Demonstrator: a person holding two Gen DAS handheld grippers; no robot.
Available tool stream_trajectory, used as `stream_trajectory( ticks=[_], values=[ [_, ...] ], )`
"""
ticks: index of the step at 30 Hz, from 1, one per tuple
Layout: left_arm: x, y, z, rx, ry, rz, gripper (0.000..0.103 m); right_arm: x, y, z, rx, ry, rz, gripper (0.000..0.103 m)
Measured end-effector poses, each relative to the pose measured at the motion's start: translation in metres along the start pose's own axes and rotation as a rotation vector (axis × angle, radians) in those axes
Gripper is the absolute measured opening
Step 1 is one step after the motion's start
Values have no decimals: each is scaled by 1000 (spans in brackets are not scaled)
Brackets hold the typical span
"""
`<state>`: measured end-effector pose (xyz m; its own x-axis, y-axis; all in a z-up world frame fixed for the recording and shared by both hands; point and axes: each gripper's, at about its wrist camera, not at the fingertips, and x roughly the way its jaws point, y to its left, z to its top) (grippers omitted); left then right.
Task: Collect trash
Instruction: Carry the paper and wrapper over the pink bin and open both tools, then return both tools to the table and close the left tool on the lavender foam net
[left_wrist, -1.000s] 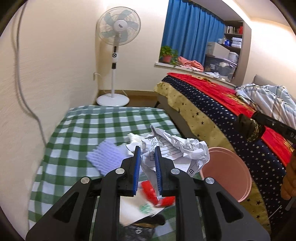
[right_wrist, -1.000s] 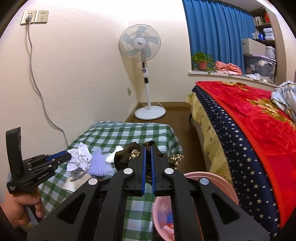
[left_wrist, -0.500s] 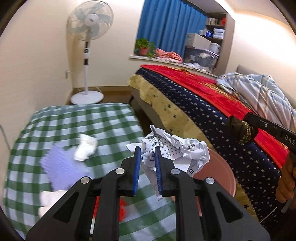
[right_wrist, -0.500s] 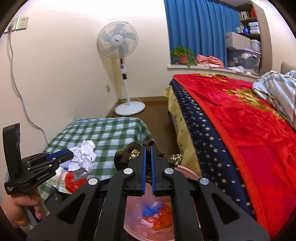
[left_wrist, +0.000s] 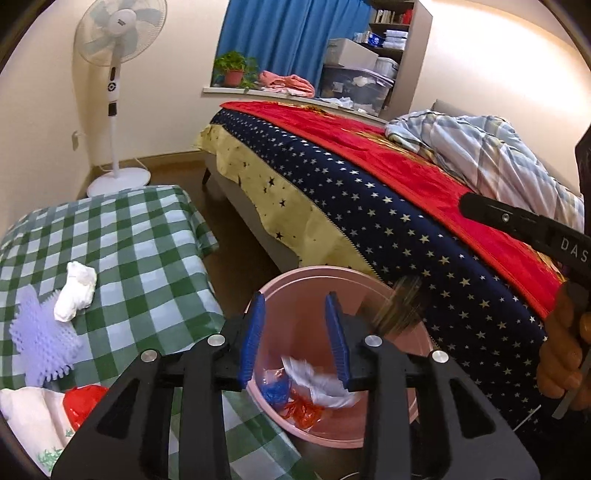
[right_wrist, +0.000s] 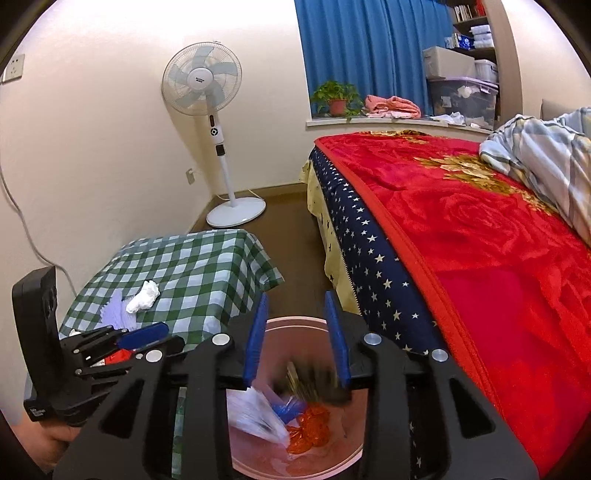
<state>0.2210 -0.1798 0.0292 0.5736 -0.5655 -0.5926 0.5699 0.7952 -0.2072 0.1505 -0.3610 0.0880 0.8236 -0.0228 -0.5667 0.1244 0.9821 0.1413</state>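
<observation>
Pink bin (left_wrist: 373, 284) sits on the floor between the checked table (left_wrist: 122, 236) and the bed (left_wrist: 369, 192). We see both the left gripper (left_wrist: 295, 332) and right gripper (right_wrist: 297, 334) above it, jaws just opened with nothing gripped. White crumpled paper (left_wrist: 321, 380) and a blurred dark wrapper (right_wrist: 314, 380) drop inside; tissue (left_wrist: 75, 290) lies on the table.
</observation>
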Motion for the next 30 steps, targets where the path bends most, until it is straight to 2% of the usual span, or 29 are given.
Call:
stream_trajectory(
  ticks=[5, 18, 30],
  values=[
    [-4, 14, -1, -39, 1, 8, 33, 2, 3, 1, -4, -1, 3, 33],
    [-24, 22, 1, -27, -30, 15, 33, -7, 18, 4, -22, -17, 16, 33],
    [-66, 67, -4, -64, -71, 78, 32, -1, 73, 4, -77, -22, 80, 33]
  ],
)
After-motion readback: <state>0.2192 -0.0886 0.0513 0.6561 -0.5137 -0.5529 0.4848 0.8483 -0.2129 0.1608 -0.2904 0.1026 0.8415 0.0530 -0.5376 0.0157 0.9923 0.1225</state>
